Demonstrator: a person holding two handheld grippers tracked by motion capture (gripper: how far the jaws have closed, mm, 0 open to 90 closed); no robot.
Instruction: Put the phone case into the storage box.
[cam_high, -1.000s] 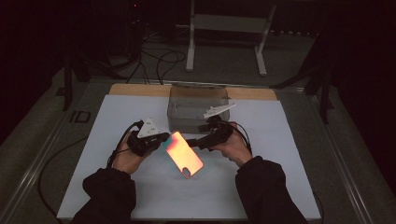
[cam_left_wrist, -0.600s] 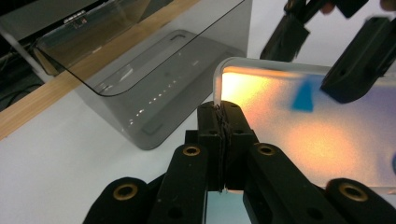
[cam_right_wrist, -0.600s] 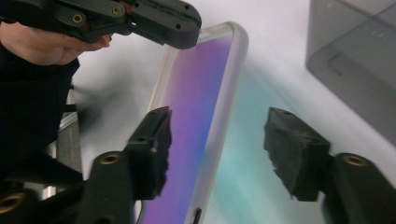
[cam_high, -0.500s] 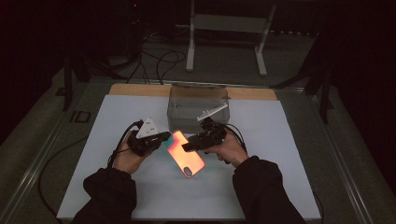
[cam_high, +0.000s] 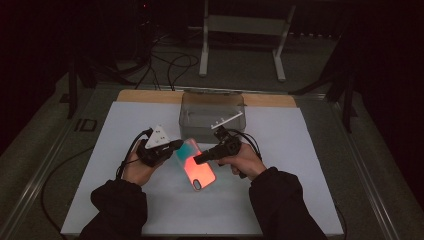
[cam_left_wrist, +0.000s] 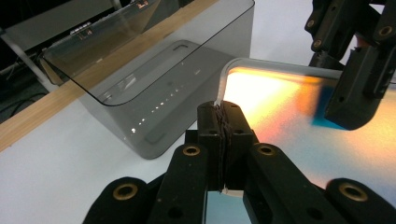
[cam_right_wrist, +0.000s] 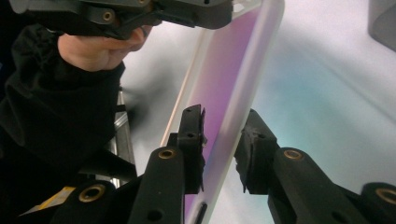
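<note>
1. A flat, iridescent orange-pink phone case with a pale translucent rim (cam_high: 196, 165) sat tilted above the white worktop (cam_high: 280, 200), held off the surface between the two tools, just in front of a clear smoky-grey plastic box (cam_high: 212, 117).
2. The left hand-held gripper (cam_high: 172, 146) was clamped fully on the case's left edge; in the left gripper view its black jaws met tightly around the thin pale rim (cam_left_wrist: 219, 100), at the corner nearest the box.
3. The right hand-held gripper (cam_high: 200, 159) reached across the case from the right, and its jaws had just been closing with the case's edge between them.
4. In the right gripper view the rim (cam_right_wrist: 229, 116) ran up between the two pads; the left pad (cam_right_wrist: 192, 126) lay against the case's face, while whether the right pad (cam_right_wrist: 254, 135) pressed the rim could not be told.
5. The box stood at the back of the worktop with its hinged clear lid (cam_left_wrist: 140, 46) raised open.
6. Both of the person's dark sleeves (cam_high: 120, 205) entered from the near edge.
</note>
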